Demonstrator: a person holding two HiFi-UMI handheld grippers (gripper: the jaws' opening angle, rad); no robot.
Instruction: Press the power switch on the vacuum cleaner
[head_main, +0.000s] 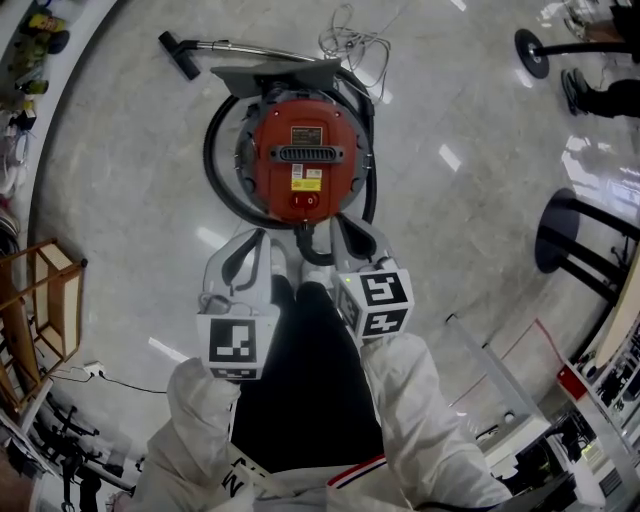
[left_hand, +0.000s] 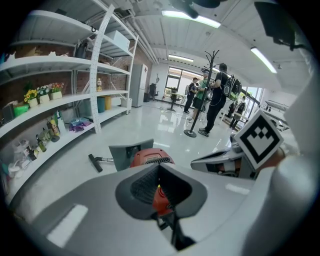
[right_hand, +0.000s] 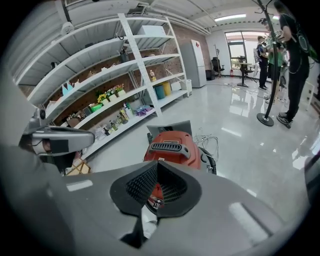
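Left gripper (head_main: 258, 240) and right gripper (head_main: 345, 228) are both clenched, empty — one closed tip should meet the vacuum cleaner (head_main: 305, 150) power switch (head_main: 306, 200) squarely.

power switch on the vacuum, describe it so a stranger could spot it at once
Find the round red vacuum cleaner on the pale floor, ringed by a black hose. On its lid, past the black slotted handle and the yellow label, the power switch sits at the rim nearest the person. It alone is a small red rectangle, neither sticker nor grille.
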